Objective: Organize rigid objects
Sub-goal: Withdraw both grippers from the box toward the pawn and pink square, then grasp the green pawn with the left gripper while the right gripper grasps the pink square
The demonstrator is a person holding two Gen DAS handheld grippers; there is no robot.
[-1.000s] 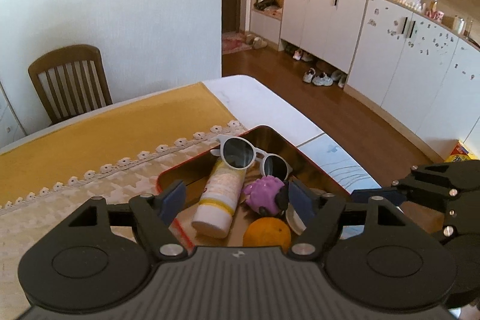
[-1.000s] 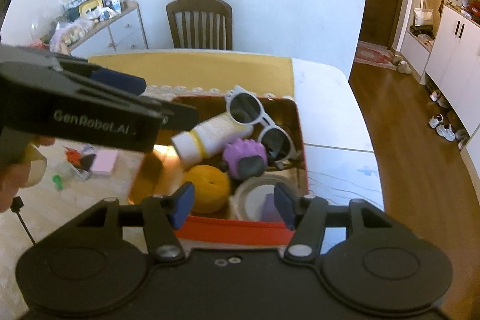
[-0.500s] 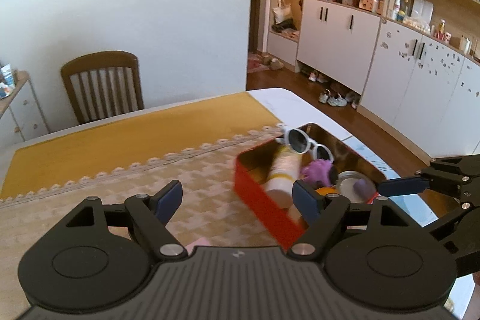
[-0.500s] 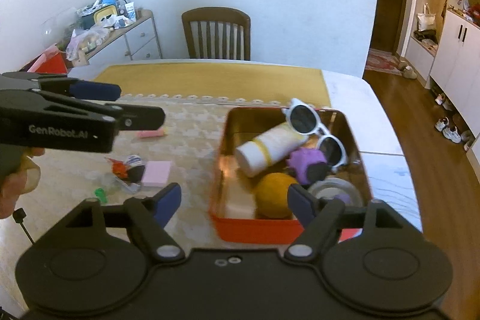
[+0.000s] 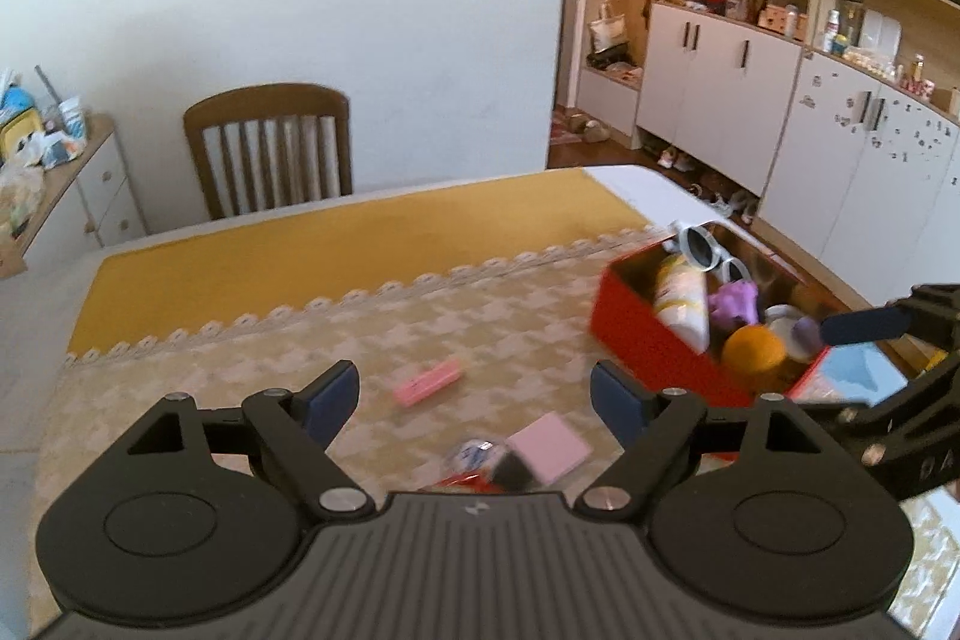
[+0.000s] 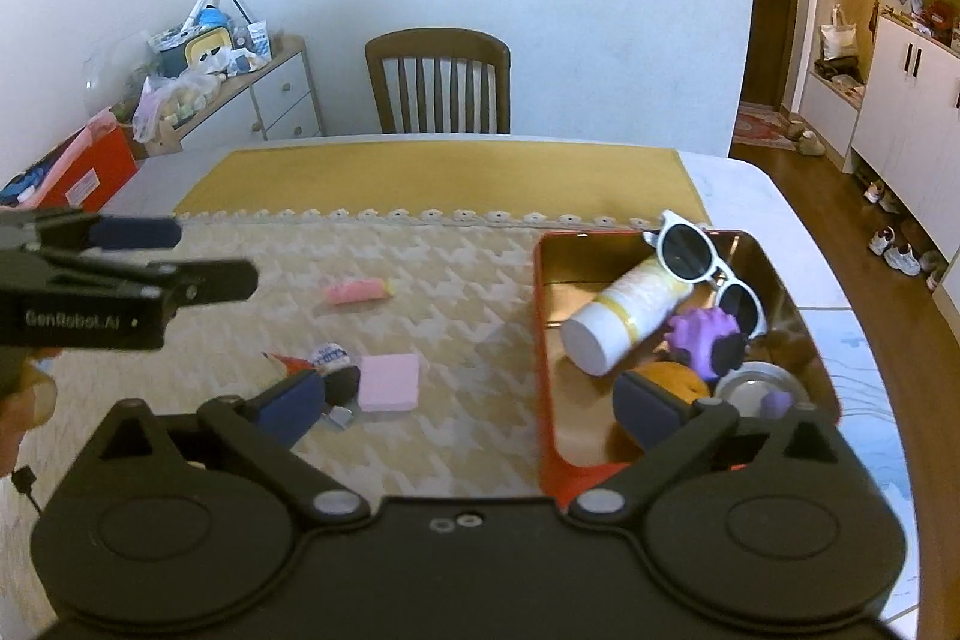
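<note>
Black left gripper (image 5: 474, 394), blue pads, silver screws, faint "GenRobot.AI" lettering

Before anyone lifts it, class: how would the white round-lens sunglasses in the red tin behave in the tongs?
The white round-lens sunglasses lean on the white-and-yellow tube, so they would likely slide. The thin frame looks light, rigid, perhaps fragile.

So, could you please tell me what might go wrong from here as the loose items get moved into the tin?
1. The red tin is already crowded: the white sunglasses sit propped over its far rim on the lotion bottle, so another drop could tip them out.
2. The pink sticky-note pad lies against a small cluttered pile; the open right gripper may catch a neighbour instead.
3. The left gripper hangs nearby, so both could collide.
</note>
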